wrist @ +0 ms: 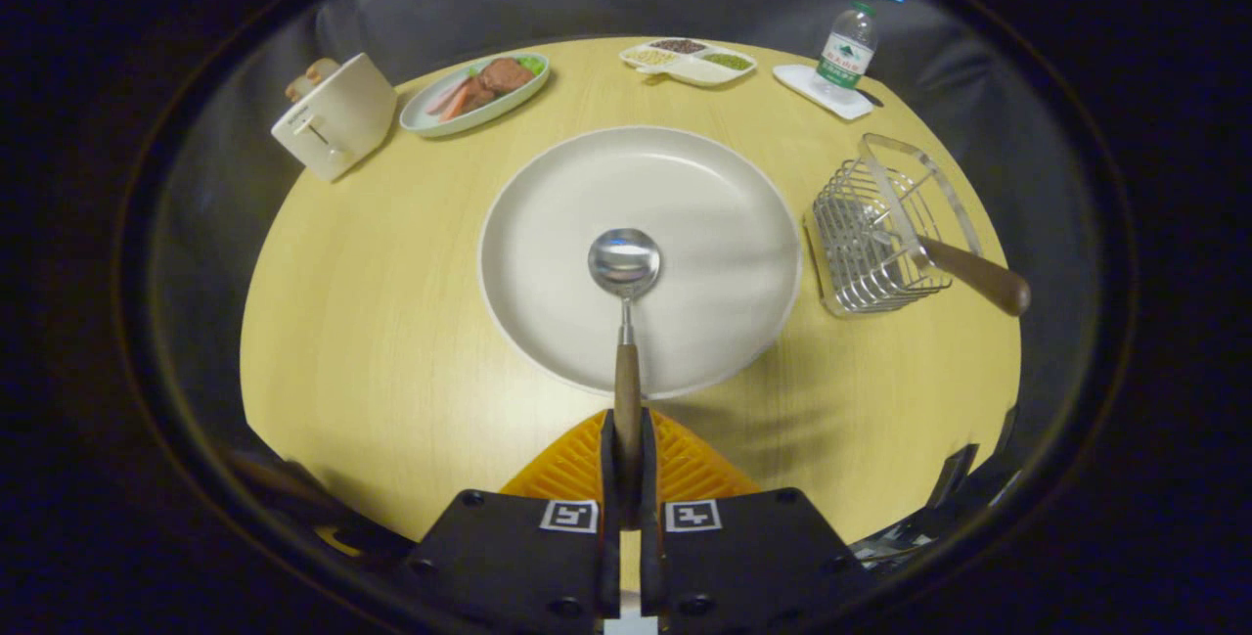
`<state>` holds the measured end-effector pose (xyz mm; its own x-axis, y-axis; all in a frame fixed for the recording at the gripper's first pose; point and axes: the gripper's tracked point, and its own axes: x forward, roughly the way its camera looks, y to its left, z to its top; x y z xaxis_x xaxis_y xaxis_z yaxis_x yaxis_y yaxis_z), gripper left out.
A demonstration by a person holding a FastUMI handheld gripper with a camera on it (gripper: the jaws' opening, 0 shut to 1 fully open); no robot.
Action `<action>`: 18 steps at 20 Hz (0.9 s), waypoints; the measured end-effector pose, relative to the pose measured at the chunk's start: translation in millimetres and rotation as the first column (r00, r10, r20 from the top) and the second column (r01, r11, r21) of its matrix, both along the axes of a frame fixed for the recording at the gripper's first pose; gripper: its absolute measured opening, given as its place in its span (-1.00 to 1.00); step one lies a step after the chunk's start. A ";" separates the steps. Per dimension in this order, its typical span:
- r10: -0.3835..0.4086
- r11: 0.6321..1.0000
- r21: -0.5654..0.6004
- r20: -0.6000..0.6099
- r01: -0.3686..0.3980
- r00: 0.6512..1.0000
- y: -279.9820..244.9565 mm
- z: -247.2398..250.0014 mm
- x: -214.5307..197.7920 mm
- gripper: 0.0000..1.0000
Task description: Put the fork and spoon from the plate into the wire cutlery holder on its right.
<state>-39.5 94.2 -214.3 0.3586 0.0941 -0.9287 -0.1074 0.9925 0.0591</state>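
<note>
Between my two fingers, the spoon (625,322) sits clamped by its wooden handle, its shiny bowl hanging over the middle of the white plate (724,341). My gripper (627,464) is nearly closed, both fingers pressing the handle's near end. I judge the spoon light and stiff; the polished metal neck would likely slip, so the wood is the better place to hold, though a grip this far back may let the bowl droop or swing. Nothing else lies on the plate. To its right, the wire holder (861,253) stands on the yellow table (372,341), and a wooden handle, which I take to be the fork (968,273), leans out of it toward its right side; its metal end is lost among the wires. By my reading, the spoon alone remains to go in. Farther off, an oval dish (421,116) carries slices of meat with something green, a divided tray (699,72) holds what look like grains or beans, a water bottle (847,50) stands on a small white tray (797,79), and a toaster (337,116) sits at the far left.
</note>
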 end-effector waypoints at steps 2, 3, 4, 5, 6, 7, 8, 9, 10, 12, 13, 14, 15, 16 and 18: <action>-0.028 1.000 0.012 0.028 0.028 0.999 -10.6 8.3 3.8 -0.78; -0.042 0.999 0.022 0.043 0.041 0.998 -15.2 13.4 5.1 -0.78; -0.052 0.998 0.037 0.056 0.050 0.997 -13.6 18.7 6.8 -0.78; -0.066 0.997 0.053 0.069 0.063 0.995 -15.1 23.9 7.8 -0.78; -0.077 0.995 0.069 0.083 0.072 0.994 -17.5 30.1 7.7 -0.78; -0.090 0.993 0.079 0.102 0.082 0.991 -21.7 38.7 10.5 -0.78; -0.100 0.992 0.083 0.121 0.090 0.988 -28.9 46.5 12.7 -0.77; -0.114 0.991 0.084 0.144 0.103 0.983 -35.8 55.6 16.7 -0.77; -0.129 0.989 0.086 0.162 0.116 0.978 -43.1 64.3 19.6 -0.78; -0.173 0.983 0.101 0.196 0.155 0.965 -61.5 80.5 31.6 -0.78; -0.193 0.979 0.108 0.209 0.173 0.959 -69.8 89.9 35.6 -0.77; -0.214 0.974 0.115 0.224 0.193 0.951 -78.7 96.4 41.5 -0.78; -0.229 0.971 0.121 0.234 0.205 0.945 -88.1 104.3 45.3 -0.78; -0.248 0.967 0.124 0.240 0.223 0.939 -97.5 110.4 49.0 -0.78; -0.278 0.960 0.110 0.239 0.258 0.931 -120.4 118.7 51.3 -0.78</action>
<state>11.8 -26.2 -95.5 0.5994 0.0287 -0.7999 0.1408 0.9800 0.1407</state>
